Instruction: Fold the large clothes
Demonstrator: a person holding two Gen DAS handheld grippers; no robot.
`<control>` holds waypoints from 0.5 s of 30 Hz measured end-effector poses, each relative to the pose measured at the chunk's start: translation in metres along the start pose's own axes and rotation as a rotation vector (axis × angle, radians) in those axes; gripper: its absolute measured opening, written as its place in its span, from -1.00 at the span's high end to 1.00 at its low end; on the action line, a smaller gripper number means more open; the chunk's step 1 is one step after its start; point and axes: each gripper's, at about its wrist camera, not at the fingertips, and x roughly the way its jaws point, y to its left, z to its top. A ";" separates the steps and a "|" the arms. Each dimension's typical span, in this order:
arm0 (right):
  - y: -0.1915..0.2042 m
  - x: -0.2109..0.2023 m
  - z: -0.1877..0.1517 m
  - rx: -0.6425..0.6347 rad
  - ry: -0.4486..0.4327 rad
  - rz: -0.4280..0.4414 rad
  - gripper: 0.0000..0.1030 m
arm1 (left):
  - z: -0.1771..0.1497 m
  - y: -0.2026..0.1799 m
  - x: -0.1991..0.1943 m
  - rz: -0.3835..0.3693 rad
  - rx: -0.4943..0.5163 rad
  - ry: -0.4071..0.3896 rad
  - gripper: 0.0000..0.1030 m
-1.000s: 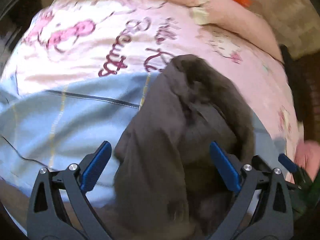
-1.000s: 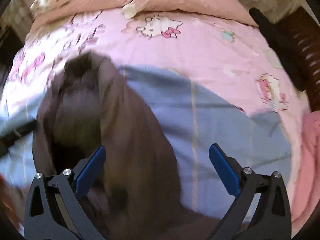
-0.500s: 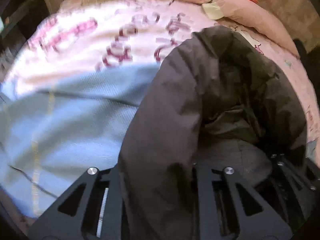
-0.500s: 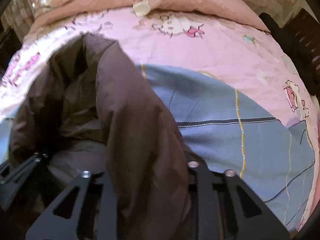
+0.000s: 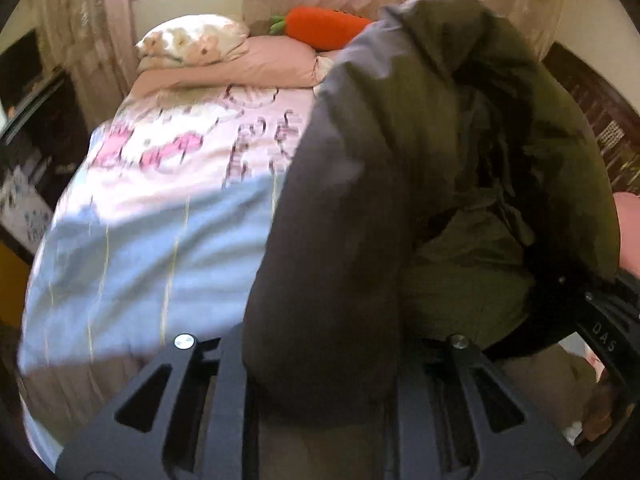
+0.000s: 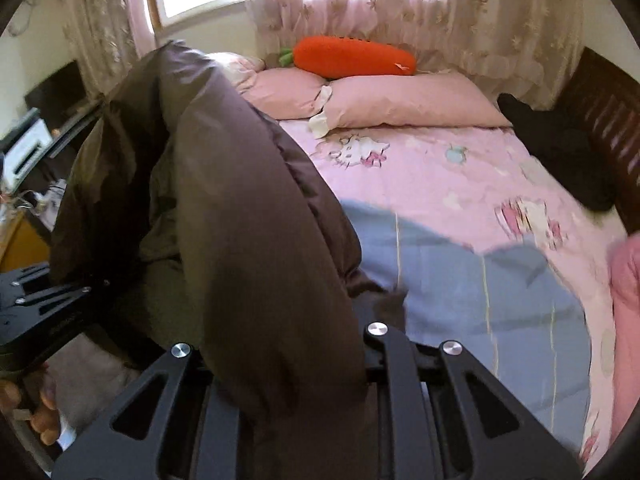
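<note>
A big dark brown padded jacket (image 5: 340, 240) hangs lifted over the bed, bunched between both grippers. My left gripper (image 5: 320, 348) has the jacket's thick edge between its jaws; the fabric hides the pads, and the jaws are opening very slightly while still pinching it. In the right wrist view the jacket (image 6: 248, 220) drapes over my right gripper (image 6: 288, 356), which is shut on another part of the same edge. Each view shows the other gripper at its side, the right one (image 5: 600, 320) and the left one (image 6: 40, 312), held by a hand.
Below lies a bed with a pink cartoon cover (image 6: 440, 184) and a light blue cloth (image 6: 460, 288) spread on it. Pink pillows (image 6: 400, 100) and an orange carrot plush (image 6: 352, 58) sit at the head. A dark wooden frame (image 6: 600, 112) runs along the right, a desk (image 6: 36, 148) stands left.
Both grippers went from wide open over the jacket to shut on it. They then rose and tilted up, lifting the jacket off the bed so the window and pillows come into view.
</note>
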 end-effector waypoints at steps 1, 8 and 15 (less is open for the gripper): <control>0.001 -0.016 -0.025 0.029 0.001 0.007 0.65 | -0.016 -0.002 -0.008 -0.004 -0.005 0.000 0.64; 0.018 -0.050 -0.156 0.043 0.068 -0.007 0.65 | -0.158 -0.007 -0.036 0.025 0.000 0.022 0.61; 0.016 -0.046 -0.245 0.023 0.098 -0.040 0.56 | -0.248 -0.016 -0.027 0.041 0.056 0.016 0.47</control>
